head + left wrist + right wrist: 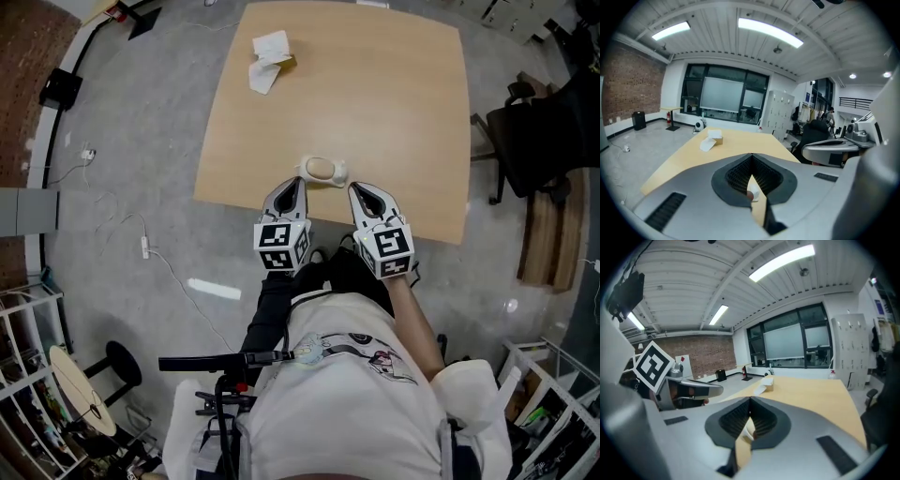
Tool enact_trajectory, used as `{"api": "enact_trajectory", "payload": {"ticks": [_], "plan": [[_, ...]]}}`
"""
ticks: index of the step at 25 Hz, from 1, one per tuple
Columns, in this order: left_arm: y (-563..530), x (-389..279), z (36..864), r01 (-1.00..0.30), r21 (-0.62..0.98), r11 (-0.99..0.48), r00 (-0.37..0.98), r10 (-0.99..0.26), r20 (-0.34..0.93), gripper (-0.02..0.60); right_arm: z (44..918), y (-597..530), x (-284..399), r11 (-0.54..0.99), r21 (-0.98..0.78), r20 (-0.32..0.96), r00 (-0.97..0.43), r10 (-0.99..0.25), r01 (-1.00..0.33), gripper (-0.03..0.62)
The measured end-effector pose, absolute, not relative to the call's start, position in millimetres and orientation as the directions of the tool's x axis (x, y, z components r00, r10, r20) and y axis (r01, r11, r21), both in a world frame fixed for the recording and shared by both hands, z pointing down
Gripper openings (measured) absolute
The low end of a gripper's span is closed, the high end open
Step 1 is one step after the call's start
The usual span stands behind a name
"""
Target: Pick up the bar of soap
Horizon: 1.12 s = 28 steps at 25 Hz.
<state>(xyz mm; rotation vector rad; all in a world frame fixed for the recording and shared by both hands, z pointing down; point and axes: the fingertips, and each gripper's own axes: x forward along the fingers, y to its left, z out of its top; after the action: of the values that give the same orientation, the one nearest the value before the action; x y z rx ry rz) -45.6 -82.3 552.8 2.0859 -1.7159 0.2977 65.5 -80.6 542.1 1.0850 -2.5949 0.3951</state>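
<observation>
L gripper [296,184], R gripper [356,190]: jaws closed, empty, near bar of soap [322,169] at table [375,94] edge. Advice: open wide first, grip long sides.

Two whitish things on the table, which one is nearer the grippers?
The oval soap dish at the table's near edge, just ahead of the left gripper and right gripper. The crumpled white paper lies by the far left corner.
</observation>
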Motion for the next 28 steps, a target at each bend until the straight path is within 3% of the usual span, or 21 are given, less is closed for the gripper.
{"api": "enact_trajectory", "payload": {"ticks": [8,25,28], "plan": [[-80,-55,636,-0.963,0.245,-0.11,0.242,-0.749,0.617,0.005,625,-85,37,0.764,-0.176,0.549,-0.706,-0.448,-0.621,0.005],[-67,-79,752,-0.951,0.303,-0.062,0.294,-0.486,0.823,0.005,740,-114,-12,0.946,-0.051,0.777,-0.608,-0.164,-0.32,0.006],[-67,-82,760,-0.951,0.303,-0.061,0.297,-0.452,0.841,0.005,751,-120,-14,0.962,-0.042,0.802,-0.583,-0.128,-0.27,0.069]]}}
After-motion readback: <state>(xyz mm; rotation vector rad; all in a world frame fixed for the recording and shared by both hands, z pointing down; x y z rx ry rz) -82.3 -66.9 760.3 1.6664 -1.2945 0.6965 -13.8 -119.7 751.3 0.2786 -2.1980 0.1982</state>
